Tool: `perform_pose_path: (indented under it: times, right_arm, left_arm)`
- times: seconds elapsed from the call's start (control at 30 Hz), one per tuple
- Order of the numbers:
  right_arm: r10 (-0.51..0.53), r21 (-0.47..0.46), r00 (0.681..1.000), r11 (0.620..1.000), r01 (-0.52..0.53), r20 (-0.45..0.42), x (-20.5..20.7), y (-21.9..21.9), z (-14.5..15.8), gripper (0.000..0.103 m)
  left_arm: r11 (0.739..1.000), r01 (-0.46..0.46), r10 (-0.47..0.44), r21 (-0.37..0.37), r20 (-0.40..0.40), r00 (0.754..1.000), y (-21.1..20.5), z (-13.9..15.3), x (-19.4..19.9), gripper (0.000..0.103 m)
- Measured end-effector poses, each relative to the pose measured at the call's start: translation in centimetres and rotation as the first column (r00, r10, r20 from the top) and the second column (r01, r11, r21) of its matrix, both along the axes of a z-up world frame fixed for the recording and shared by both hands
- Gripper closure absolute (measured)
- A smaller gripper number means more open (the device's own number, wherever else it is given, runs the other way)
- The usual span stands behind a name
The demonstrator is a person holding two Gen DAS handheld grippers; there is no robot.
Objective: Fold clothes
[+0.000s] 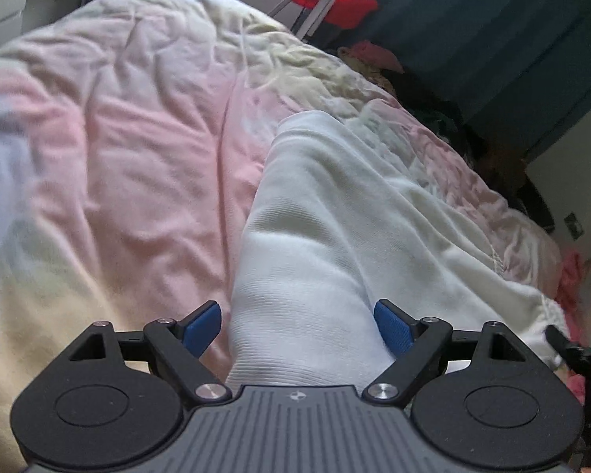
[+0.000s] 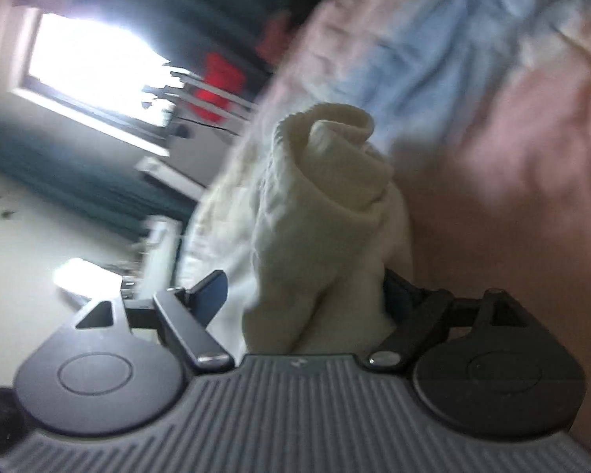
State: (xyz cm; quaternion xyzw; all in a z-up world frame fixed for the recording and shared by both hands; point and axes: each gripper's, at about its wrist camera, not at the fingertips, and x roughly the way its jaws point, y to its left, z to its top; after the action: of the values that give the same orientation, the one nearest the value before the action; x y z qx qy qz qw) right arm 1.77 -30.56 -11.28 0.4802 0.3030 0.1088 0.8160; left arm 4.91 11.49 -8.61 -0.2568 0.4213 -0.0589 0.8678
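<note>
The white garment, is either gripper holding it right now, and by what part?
Neither. Both grippers, left and right, stand open with the white garment lying loose between their fingers; nothing is pinched.

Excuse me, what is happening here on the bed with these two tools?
A person is folding laundry on a bed, with a hand-held gripper in each hand. The left gripper has its jaws wide open around a white ribbed garment lying on the crumpled pink bedcover. The right gripper also stands open, with a rolled, cream-looking bunch of cloth between its jaws; that view is blurred. Neither gripper appears to pinch anything at this moment.
</note>
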Motion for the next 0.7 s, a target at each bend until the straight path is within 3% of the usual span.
perform_pose_path:
  times: [0.07, 0.2, 0.23, 0.3, 0.47, 0.7]
  right_arm:
    - [-0.007, -0.027, 1.000, 1.000, 0.006, -0.030, 0.3, 0.1, -0.2, 0.018]
    - [-0.021, -0.128, 0.980, 0.992, -0.004, -0.198, 1.5, 0.6, -2.6, 0.025]
    - [-0.023, -0.143, 0.978, 0.990, -0.007, -0.205, 1.6, 0.7, -2.7, 0.025]
    - [-0.026, -0.164, 0.981, 0.986, -0.006, -0.193, 1.5, 1.2, -2.5, 0.029]
    - [-0.043, -0.193, 0.991, 0.981, 0.018, -0.125, 0.2, 1.2, -1.0, 0.062]
    - [-0.044, -0.225, 0.998, 0.973, 0.053, 0.046, 0.8, 2.5, 2.9, 0.069]
  left_arm:
    - [1.000, -0.001, 0.000, -0.027, -0.013, 1.000, 0.2, -0.3, 0.2, 0.017]
    - [0.998, -0.008, 0.007, -0.058, -0.032, 0.999, 0.3, -0.9, 0.3, 0.018]
    - [0.998, -0.010, 0.008, -0.057, -0.030, 1.000, 0.2, -0.9, 0.3, 0.019]
    - [0.998, -0.009, 0.007, -0.062, -0.024, 1.000, 0.2, -0.9, 0.3, 0.023]
    - [0.992, -0.011, 0.009, -0.122, -0.017, 1.000, 0.5, -0.9, 0.3, 0.039]
    - [0.977, -0.011, 0.016, -0.213, 0.020, 1.000, 1.3, -0.1, -0.3, 0.068]
